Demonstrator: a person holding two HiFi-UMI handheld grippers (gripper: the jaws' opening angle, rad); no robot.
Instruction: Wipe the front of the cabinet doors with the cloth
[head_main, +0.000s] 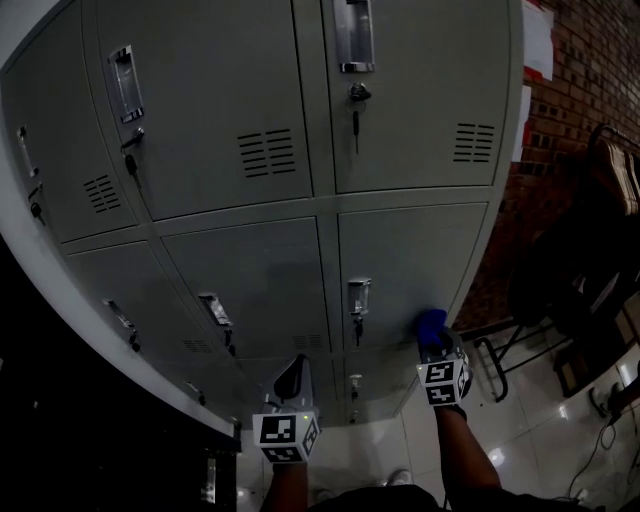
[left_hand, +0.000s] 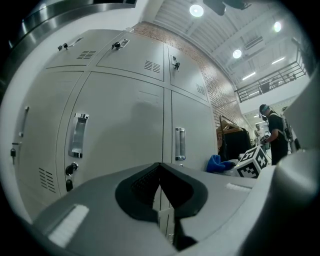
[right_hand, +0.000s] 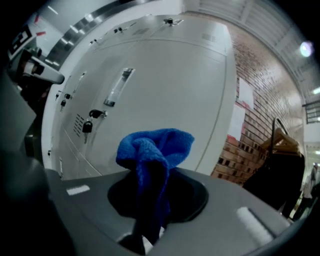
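Observation:
A bank of grey metal locker doors (head_main: 250, 130) fills the head view, each with a recessed handle (head_main: 355, 35) and a key in its lock. My right gripper (head_main: 432, 345) is shut on a bunched blue cloth (head_main: 431, 323), held in front of the lower right door (head_main: 410, 260); I cannot tell whether cloth and door touch. In the right gripper view the cloth (right_hand: 155, 147) sticks up out of the right gripper (right_hand: 151, 200). My left gripper (head_main: 292, 378) hangs lower and to the left, shut and empty. The left gripper (left_hand: 160, 187) faces a door (left_hand: 125, 130), with the cloth (left_hand: 216, 163) at its right.
A brick wall (head_main: 575, 90) stands right of the lockers. Dark metal-framed furniture (head_main: 570, 290) sits on the glossy tiled floor (head_main: 530, 440) beside it. A clothes rack with dark garments (left_hand: 235, 142) and a person (left_hand: 275, 132) stand further off. Keys (head_main: 355, 125) dangle from the locks.

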